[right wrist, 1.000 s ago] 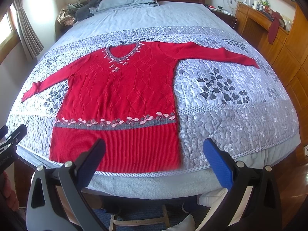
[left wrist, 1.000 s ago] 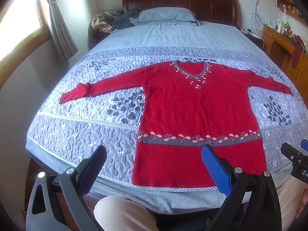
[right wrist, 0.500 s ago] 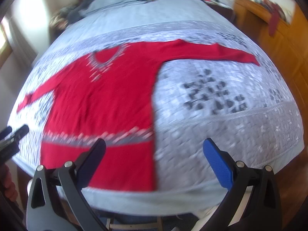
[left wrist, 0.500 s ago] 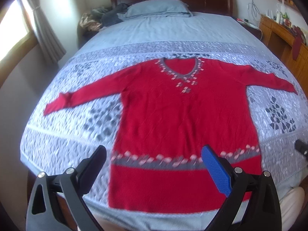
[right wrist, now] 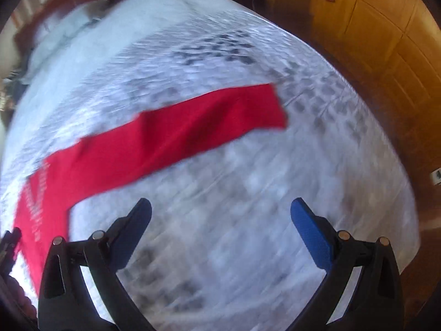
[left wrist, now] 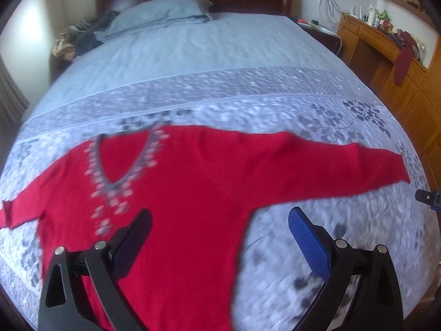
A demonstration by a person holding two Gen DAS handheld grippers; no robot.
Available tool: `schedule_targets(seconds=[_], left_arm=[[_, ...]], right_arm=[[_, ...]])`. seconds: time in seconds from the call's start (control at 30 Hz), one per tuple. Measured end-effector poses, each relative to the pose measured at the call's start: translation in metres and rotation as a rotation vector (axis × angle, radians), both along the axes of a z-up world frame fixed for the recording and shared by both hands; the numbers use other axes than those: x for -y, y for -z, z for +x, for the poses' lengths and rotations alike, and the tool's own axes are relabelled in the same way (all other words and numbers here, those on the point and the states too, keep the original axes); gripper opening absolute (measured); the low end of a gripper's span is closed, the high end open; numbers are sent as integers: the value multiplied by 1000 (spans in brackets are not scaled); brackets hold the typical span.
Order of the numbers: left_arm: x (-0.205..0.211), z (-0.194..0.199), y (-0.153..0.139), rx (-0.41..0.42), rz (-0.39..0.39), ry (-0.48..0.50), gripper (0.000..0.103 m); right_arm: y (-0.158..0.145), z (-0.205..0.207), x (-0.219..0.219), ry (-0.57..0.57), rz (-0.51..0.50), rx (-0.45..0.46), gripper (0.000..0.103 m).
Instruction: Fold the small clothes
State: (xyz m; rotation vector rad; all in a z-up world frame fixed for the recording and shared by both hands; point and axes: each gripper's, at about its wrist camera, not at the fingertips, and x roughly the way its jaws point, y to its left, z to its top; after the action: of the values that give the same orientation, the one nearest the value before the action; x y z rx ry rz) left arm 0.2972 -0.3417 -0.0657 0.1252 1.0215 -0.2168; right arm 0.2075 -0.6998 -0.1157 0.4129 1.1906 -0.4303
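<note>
A red long-sleeved sweater [left wrist: 190,187] with a beaded V-neck lies flat on the bed, sleeves spread out. My left gripper [left wrist: 220,229] is open and empty, hovering over the sweater's chest near the right armpit. The right sleeve [right wrist: 193,127] shows blurred in the right wrist view, its cuff [right wrist: 273,107] pointing toward the bed's right side. My right gripper [right wrist: 220,220] is open and empty above the bare quilt, just in front of that sleeve. The right gripper's tip also shows at the right edge of the left wrist view [left wrist: 427,197].
The bed has a grey patterned quilt [left wrist: 330,127] and a pale blue sheet with a pillow [left wrist: 162,13] at the dark headboard. A wooden desk and cabinets [left wrist: 386,52] stand along the right side. Clothes are piled at the far left [left wrist: 80,38].
Both grippers have moved forward and to the right over the bed. The left went from the hem up to the chest; the right swung toward the right sleeve. Both stayed open.
</note>
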Motion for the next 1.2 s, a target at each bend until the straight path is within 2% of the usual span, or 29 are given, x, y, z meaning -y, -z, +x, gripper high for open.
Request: schedule_targets(seconds=[0.2, 0.27, 0.3, 0.33, 0.37, 0.5, 0.57, 0.63, 0.67, 0.7, 0.73, 0.77, 0.93, 1.03, 1.2], left_arm=[[83, 47, 34, -32, 28, 32, 99], [102, 56, 45, -44, 37, 32, 99], [112, 60, 51, -54, 37, 32, 99], [118, 63, 56, -61, 36, 30, 99], [125, 65, 62, -73, 33, 28, 99], [132, 65, 69, -91, 19, 26, 99], [130, 63, 68, -73, 34, 30, 99], [125, 64, 68, -67, 44, 28, 99], [121, 64, 66, -68, 44, 25, 99], [116, 66, 65, -72, 44, 20, 99], [110, 68, 64, -74, 45, 15, 99], [102, 70, 62, -70, 48, 5, 99], [60, 81, 60, -67, 77, -53, 99], [27, 88, 59, -70, 85, -99, 99], [-26, 93, 52, -62, 81, -163, 99]], right_arm=[[38, 37, 61, -9, 26, -44, 98], [49, 45, 74, -1, 52, -54, 94], [55, 48, 81, 0, 90, -52, 86], [62, 50, 88, 4, 134, -54, 74], [68, 52, 91, 10, 168, -58, 72], [76, 52, 104, 43, 230, -34, 73], [74, 52, 103, 41, 214, -30, 66], [70, 52, 102, 29, 173, -28, 39], [66, 51, 102, 25, 161, -17, 29], [63, 50, 102, 21, 178, 2, 10], [59, 49, 102, 25, 203, 27, 6], [54, 48, 100, 28, 213, 53, 6], [24, 58, 60, -51, 183, 141, 5], [3, 76, 2, -177, 207, 198, 5], [-15, 109, -95, -362, 271, 248, 5]])
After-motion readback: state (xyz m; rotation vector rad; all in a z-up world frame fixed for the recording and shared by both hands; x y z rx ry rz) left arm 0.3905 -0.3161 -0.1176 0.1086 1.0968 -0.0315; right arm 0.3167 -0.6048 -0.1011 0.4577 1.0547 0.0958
